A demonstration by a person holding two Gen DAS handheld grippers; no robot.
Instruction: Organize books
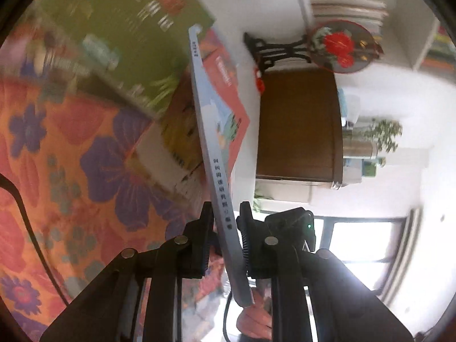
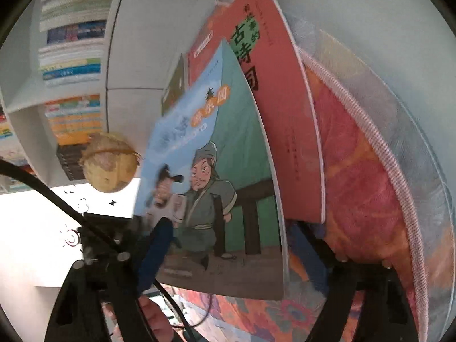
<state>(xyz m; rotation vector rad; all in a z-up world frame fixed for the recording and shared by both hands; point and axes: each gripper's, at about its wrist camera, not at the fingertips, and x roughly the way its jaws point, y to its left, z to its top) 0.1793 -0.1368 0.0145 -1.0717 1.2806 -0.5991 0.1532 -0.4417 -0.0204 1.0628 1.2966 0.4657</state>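
Your left gripper [image 1: 225,228] is clamped on a thin grey-spined book [image 1: 211,154], pads pressing both faces near the spine's lower end. The left wrist view sees it edge-on; the spine text is too small to read, and the bottom corner is cut off behind the linkage. In the right wrist view the same book looks to be the blue book [image 2: 216,176] with the cartoon figure on its cover, held upright.

Your right gripper [image 2: 228,256] has its jaws wide apart with the blue book's lower edge between them. The blue-padded left finger [image 2: 154,256] overlaps the cover, but you can't tell whether it touches. The right finger is mostly hidden behind the cover and dark linkage.

An orange book [image 2: 279,108] stands just behind the blue one, its lower corner hidden. A green book [image 1: 125,37] lies on the floral cloth [image 1: 57,171], badly motion-blurred; the stack under it is hard to make out.

The shelf [image 2: 71,71] of books is distorted at the frame edge, spines unreadable. A hand [image 2: 154,319] shows under the right gripper, partly cut off.
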